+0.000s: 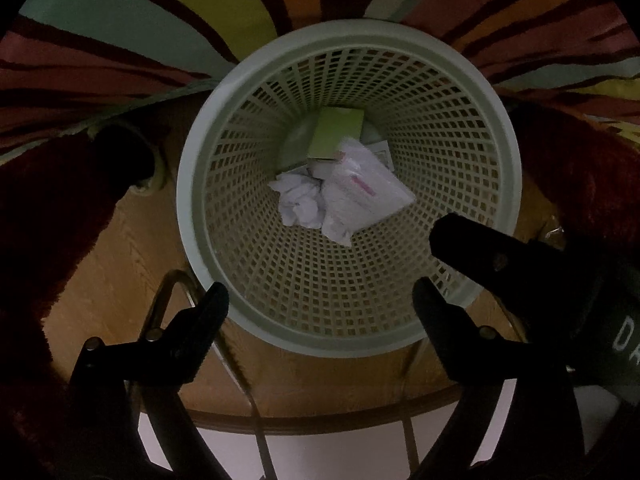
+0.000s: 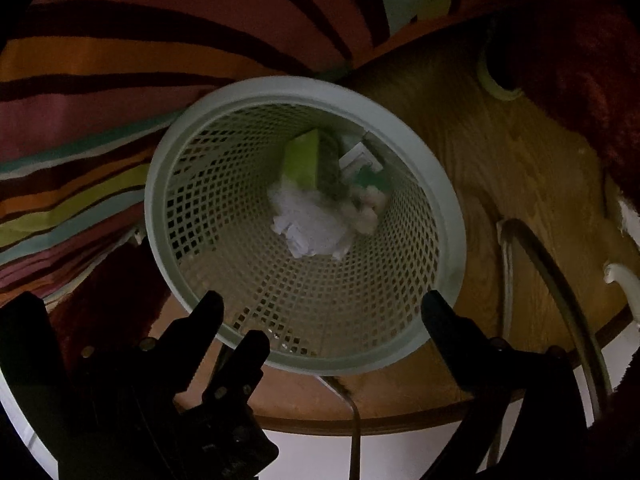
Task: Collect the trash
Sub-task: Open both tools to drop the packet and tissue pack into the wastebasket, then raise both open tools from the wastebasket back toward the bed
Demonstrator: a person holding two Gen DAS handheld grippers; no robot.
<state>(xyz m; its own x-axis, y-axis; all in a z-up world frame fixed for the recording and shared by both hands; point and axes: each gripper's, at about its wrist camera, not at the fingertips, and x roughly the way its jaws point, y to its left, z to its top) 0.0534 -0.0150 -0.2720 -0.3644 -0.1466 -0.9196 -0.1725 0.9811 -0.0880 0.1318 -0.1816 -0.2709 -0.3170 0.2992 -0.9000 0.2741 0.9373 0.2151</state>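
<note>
crumpled paper in basket, box behind

Dim light — a wooden floor meets a striped, many-coloured rug beyond.

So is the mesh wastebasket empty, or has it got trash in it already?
Not empty. The wastebasket holds a crumpled white paper, a green box and a pale plastic packet at the bottom, well below its rim.

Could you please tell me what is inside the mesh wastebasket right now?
Inside the wastebasket lie a green box, crumpled white paper and a white plastic wrapper. These cover most of the bottom, so anything beneath them cannot be seen.
</note>
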